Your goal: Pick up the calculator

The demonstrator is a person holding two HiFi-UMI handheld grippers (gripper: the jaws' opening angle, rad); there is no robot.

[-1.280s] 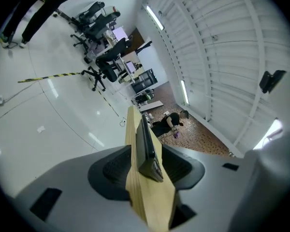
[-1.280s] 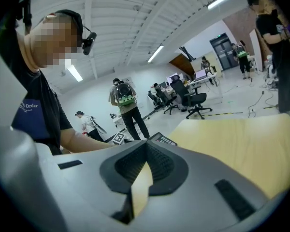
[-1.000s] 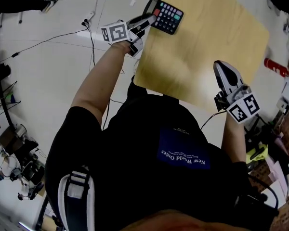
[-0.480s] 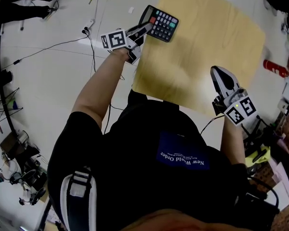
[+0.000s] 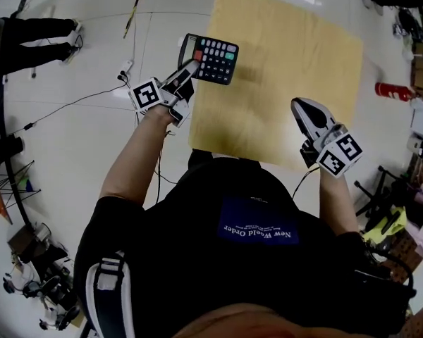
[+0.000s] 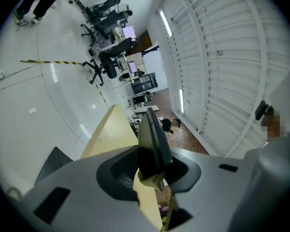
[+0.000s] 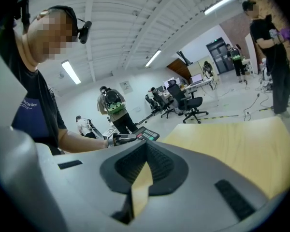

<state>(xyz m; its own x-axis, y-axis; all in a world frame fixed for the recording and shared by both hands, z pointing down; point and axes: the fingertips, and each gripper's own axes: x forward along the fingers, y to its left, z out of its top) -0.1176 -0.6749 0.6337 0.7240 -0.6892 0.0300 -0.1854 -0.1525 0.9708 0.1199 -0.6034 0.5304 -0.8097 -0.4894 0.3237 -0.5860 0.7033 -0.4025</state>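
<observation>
The black calculator (image 5: 213, 58) with grey, red and green keys hangs over the far left corner of the light wooden table (image 5: 289, 69). My left gripper (image 5: 189, 67) is shut on its near left edge and holds it roughly level. In the left gripper view the calculator (image 6: 152, 139) shows edge-on, pinched between the dark pads. My right gripper (image 5: 298, 104) hovers over the table's near right part, shut and holding nothing. The right gripper view shows its pads meeting at the tips, with the calculator (image 7: 145, 135) and left gripper (image 7: 123, 138) far off to the left.
A red cylinder (image 5: 393, 90) lies on the floor right of the table. Cables (image 5: 70, 104) run across the white floor at left, near a standing person's legs (image 5: 28, 37). Office chairs (image 7: 186, 100) and several people stand beyond the table.
The left gripper closed on the calculator's edge and lifted it off the table, carrying it left past the table's edge. The right gripper has barely moved.
</observation>
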